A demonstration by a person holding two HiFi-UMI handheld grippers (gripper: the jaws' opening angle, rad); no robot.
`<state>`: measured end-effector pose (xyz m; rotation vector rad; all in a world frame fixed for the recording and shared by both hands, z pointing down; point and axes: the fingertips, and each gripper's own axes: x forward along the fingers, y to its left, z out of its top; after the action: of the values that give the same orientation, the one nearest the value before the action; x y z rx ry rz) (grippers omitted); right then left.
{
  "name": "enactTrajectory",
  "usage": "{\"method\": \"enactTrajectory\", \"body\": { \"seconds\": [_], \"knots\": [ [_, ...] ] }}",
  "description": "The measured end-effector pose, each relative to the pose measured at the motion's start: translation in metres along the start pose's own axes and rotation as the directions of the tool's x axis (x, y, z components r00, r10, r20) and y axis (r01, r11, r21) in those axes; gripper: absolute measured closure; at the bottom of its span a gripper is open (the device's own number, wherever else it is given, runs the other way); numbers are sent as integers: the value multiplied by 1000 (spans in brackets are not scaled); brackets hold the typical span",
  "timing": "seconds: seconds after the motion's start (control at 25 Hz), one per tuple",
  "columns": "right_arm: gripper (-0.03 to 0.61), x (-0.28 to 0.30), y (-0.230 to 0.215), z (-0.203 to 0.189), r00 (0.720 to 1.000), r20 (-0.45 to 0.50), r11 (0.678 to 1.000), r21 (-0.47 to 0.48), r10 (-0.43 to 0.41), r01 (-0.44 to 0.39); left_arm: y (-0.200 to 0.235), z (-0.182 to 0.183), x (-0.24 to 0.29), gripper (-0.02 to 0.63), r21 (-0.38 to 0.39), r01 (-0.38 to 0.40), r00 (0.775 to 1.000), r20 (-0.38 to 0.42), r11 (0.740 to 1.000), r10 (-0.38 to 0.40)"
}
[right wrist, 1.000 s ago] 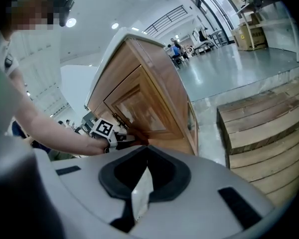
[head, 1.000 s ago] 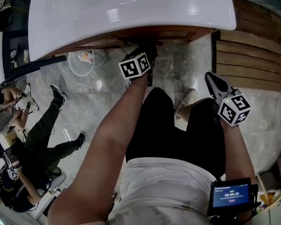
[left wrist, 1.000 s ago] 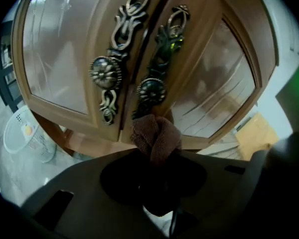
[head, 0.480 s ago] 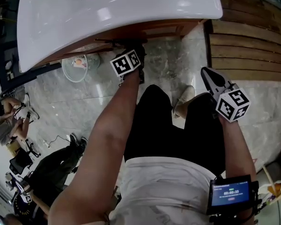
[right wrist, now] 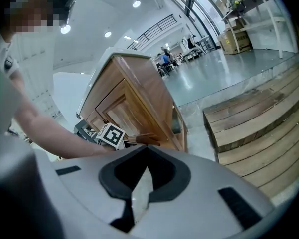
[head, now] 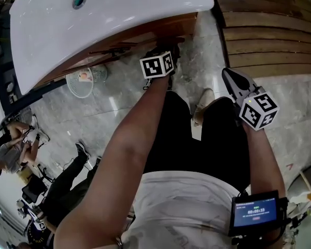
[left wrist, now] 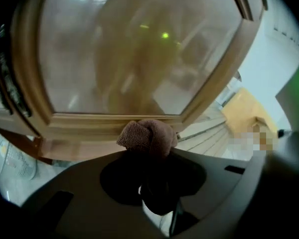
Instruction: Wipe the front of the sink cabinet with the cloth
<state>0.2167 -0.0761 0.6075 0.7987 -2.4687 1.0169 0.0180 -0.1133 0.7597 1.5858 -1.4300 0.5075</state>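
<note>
At the far left of the head view, people sit on the marble floor, well apart from the work. A white round fan lies on that floor just below the sink, whose white basin overhangs and hides most of the sink cabinet; only a strip of its brown wood shows there.

The left gripper reaches under that overhang, so from above only its marker cube and dark body show, not the jaws or what they hold. The left gripper view shows what the head view cannot: the jaws are clamped on a bunched, brownish-pink cloth, which sits against the lower rail of the cabinet door, just under the glossy door panel. A clear container stands at that view's lower left.

The right gripper hangs to the right over the person's leg, apart from the cabinet. Its own view shows the 2 jaws pressed together with nothing between them, and beyond them the cabinet's side and front, with the person's arm stretched toward it.

Wooden steps rise at the far right, beside the cabinet. A small lit screen sits at the person's right hip.
</note>
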Motion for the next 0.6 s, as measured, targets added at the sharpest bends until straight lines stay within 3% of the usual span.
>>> {"method": "enactTrajectory", "body": {
  "seconds": [0.24, 0.44, 0.6],
  "knots": [
    [565, -4, 0, -3, 1000, 23, 1000, 22, -14, 14, -50, 16, 7, 508, 79, 101, 995, -12, 992, -101],
    [565, -17, 6, 1, 1000, -4, 999, 49, -5, 5, -83, 35, -4, 508, 12, 123, 992, 12, 992, -123],
    [565, -27, 15, 15, 1000, 0, 999, 47, 11, -11, -106, 54, -30, 508, 31, 176, 982, 68, 984, -178]
  ]
}}
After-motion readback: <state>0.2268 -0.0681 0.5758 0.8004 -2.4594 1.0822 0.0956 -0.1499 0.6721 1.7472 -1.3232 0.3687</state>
